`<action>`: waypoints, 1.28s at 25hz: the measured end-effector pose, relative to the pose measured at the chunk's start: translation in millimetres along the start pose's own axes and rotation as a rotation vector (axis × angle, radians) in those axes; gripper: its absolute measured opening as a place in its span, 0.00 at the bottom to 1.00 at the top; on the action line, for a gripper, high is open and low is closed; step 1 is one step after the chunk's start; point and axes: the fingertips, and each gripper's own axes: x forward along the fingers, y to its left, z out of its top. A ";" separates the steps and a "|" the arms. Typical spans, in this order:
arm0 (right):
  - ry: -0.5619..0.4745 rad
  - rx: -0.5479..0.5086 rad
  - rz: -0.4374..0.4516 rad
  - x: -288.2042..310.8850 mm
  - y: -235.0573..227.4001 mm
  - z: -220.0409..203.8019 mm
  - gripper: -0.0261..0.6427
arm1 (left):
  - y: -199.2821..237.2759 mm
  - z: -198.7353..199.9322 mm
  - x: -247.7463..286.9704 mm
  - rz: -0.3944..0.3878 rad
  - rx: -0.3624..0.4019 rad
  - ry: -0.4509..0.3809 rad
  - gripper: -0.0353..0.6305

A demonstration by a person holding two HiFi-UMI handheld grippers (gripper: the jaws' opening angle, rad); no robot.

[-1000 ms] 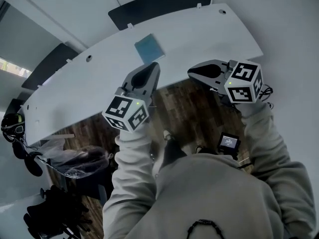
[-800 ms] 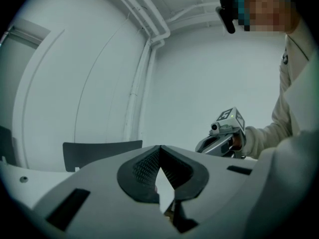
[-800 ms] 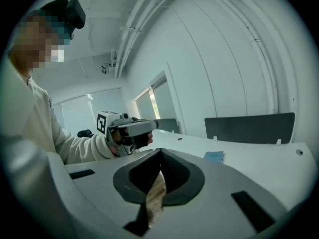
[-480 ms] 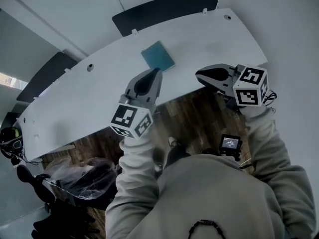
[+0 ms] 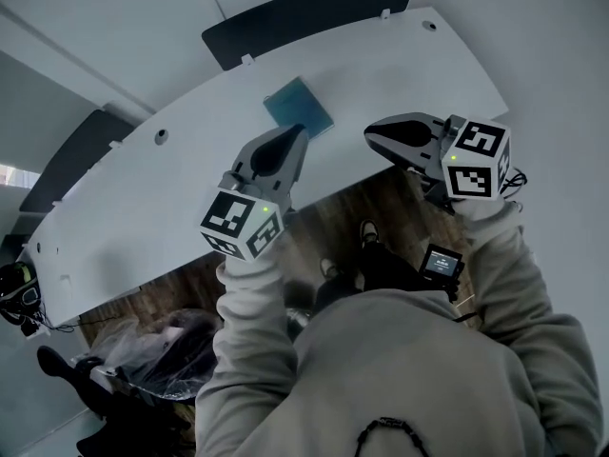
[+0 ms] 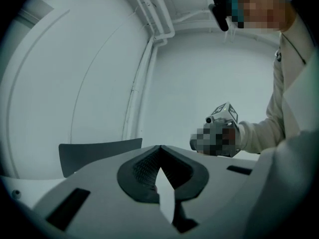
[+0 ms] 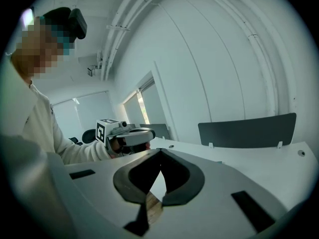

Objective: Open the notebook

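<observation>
Both your grippers have pushed forward toward the white desk (image 5: 409,60) since a second ago. Your left gripper (image 5: 295,131), jaws together on nothing, points at the near edge of the closed teal notebook (image 5: 298,105) lying flat on the desk. Your right gripper (image 5: 373,134), likewise closed and empty, hovers just right of it. Print on your waist screen (image 5: 440,263) is too small to read.

notebook (image 5: 299,109) 1 | table (image 5: 409,65) 1 | grippers (image 5: 295,131) (image 5: 373,133) 2 | dark panels (image 5: 304,12) (image 5: 86,150) 2
</observation>
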 end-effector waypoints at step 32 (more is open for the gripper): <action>-0.068 0.042 0.200 -8.5 -135.3 35.8 0.07 | 41.5 26.0 95.1 0.203 -0.003 0.042 0.06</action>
